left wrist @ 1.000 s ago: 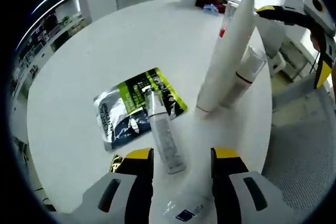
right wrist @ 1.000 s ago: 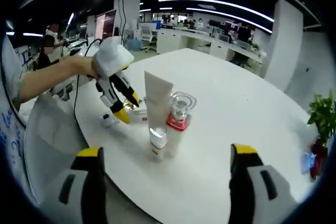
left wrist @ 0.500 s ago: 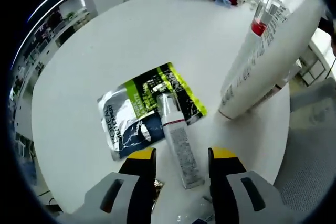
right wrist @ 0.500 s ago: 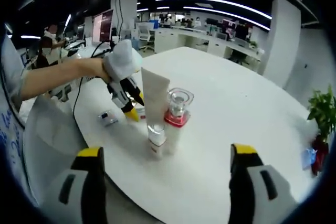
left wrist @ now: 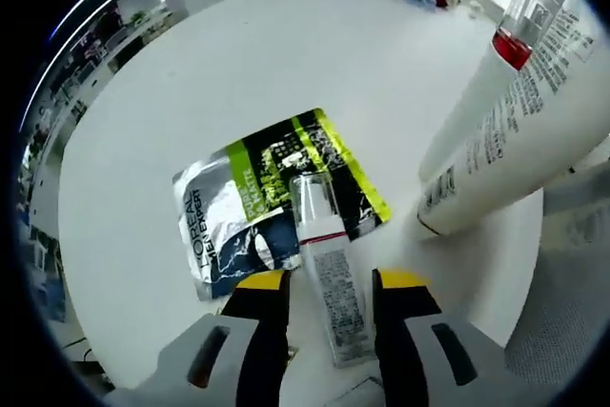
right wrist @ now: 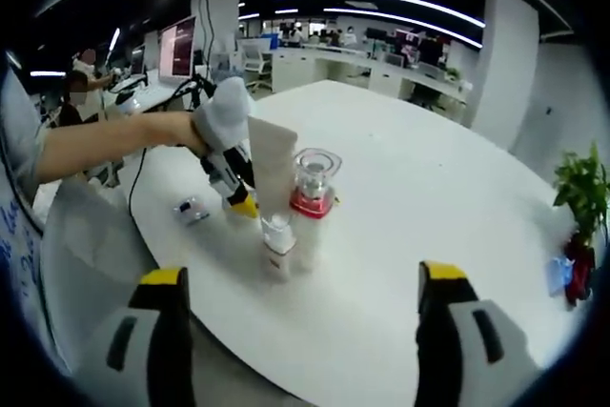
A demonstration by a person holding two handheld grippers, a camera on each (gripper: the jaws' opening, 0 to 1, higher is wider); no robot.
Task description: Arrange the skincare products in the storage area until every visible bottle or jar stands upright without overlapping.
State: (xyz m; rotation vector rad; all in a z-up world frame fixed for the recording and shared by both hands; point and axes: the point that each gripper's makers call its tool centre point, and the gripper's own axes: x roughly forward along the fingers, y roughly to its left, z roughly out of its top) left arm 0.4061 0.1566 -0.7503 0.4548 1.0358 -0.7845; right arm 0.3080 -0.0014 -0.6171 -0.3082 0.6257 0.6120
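Upright: you have one white tube (left wrist: 534,131) and one red-collared bottle (right wrist: 311,199) near the surface (left wrist: 210,73) edge.
Lying: one slim tube (left wrist: 329,278) across one sachet (left wrist: 257,202).
Left tongs (left wrist: 329,316): narrow, straddling the slim tube.
Right tongs (right wrist: 300,350): wide, empty.
Right gripper view: a small packet (right wrist: 189,209).

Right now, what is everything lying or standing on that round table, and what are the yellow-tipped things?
Round white table: one, under everything.
Green, black and silver foil sachet: one, lying flat.
Slim clear-capped tube: one, lying on the sachet's edge, between the left tongs' jaws.
Tall white tube: one, standing on its cap.
White bottle with red collar and clear cap: one, upright beside it.
Small packet: one, near the table edge.
Potted green plant: one, far side.
Left tongs: yellow-tipped, open.
Right tongs: yellow-tipped, open.
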